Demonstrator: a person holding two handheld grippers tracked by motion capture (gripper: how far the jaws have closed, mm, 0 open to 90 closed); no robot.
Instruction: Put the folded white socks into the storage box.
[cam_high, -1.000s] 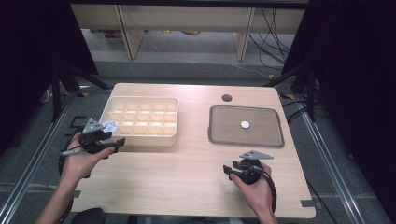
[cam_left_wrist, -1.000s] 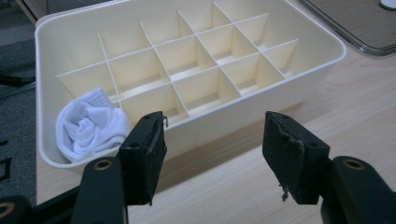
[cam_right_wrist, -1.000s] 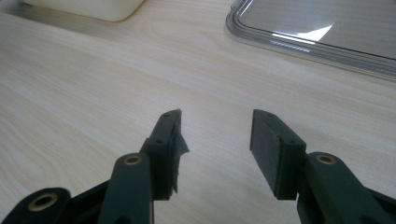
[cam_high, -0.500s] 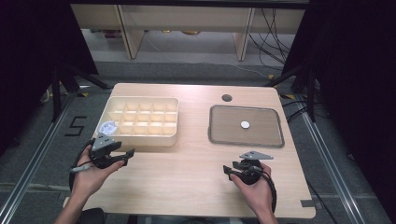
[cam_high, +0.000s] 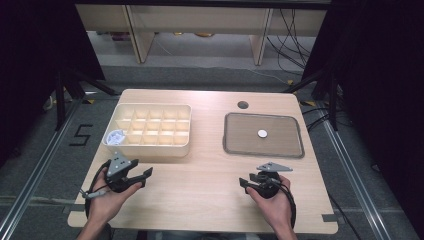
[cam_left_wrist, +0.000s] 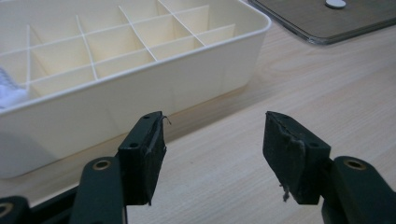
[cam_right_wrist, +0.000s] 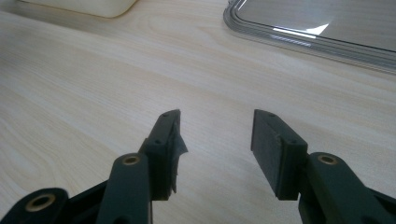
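Left gripper (cam_high: 142, 176): rested low over the surface (cam_high: 200, 200), just in front of the divided box (cam_high: 150, 145); jaws stood wide apart with nothing between them.
Right gripper (cam_high: 246, 184): sat near the front right of the surface, in front of the tray (cam_high: 227, 135); jaws parted wide, holding nothing.
Divided box: one, cream, on the left half of the surface; three rows of compartments.
White packet (cam_high: 116, 136): one, crumpled, in the box's front-left compartment.
Tray: one, dark with a clear rim, on the right half, well apart from the box.
White disc (cam_high: 262, 133): one, lying near the tray's middle.
In the way: nothing lay between either gripper and the box or tray.
Hole (cam_high: 243, 105): one round opening in the surface behind the tray.
Writing: a "5" (cam_high: 83, 135) marked on the floor left of the surface.
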